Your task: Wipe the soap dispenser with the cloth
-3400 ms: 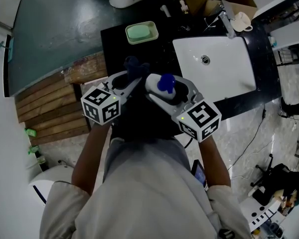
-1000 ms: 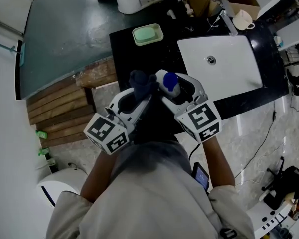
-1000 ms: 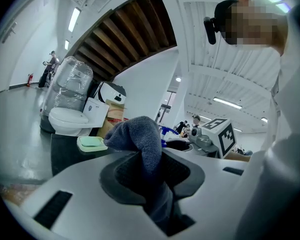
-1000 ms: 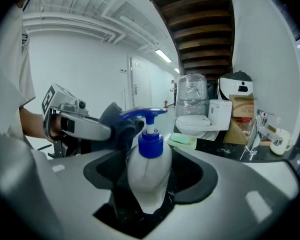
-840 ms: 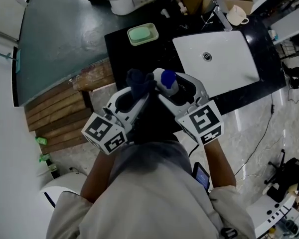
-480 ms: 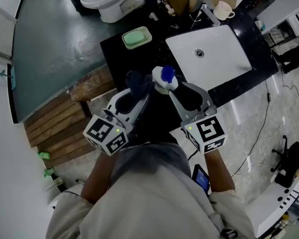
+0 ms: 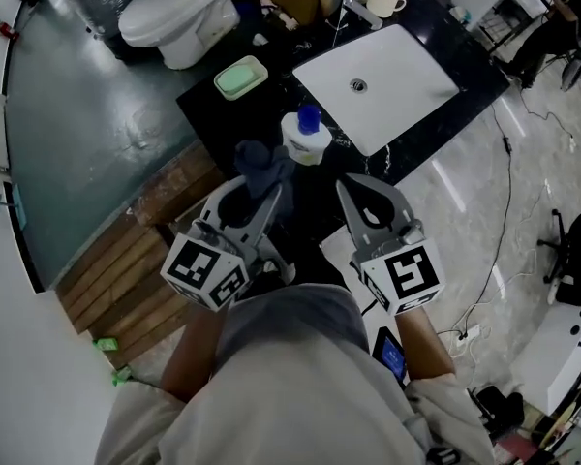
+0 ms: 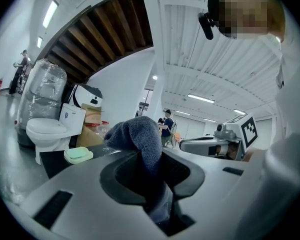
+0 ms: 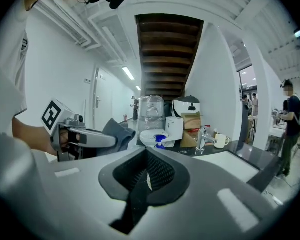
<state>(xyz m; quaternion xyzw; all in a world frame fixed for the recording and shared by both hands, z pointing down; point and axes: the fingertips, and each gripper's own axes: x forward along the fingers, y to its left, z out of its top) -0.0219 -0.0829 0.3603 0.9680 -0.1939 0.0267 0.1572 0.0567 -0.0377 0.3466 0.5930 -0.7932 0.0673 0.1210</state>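
The soap dispenser (image 7: 305, 139) is a squat, round white bottle with a blue pump head. It stands upright on the glossy black counter (image 7: 271, 103) near its front edge, between the pale green soap dish (image 7: 240, 77) and the front left corner of the flat white rectangular sink (image 7: 378, 83). No gripper touches it.

We hold the cloth (image 7: 260, 166) in the left gripper (image 7: 264, 196). It is a soft, dark blue-grey, fuzzy bundle. The jaws are clamped on its lower part, and the rest bulges up and forward past the tips. The cloth hangs just beside the dispenser, on the near side, and we cannot tell whether they touch.

The right gripper (image 7: 350, 186) has just been closing. Its ribbed black pads now meet with nothing between them, and it points towards the dispenser from the near side, a little apart from it.

Both forearms reach forward from the body and both grippers lie close to level, their marker cubes nearest us and their tips angled in towards each other.
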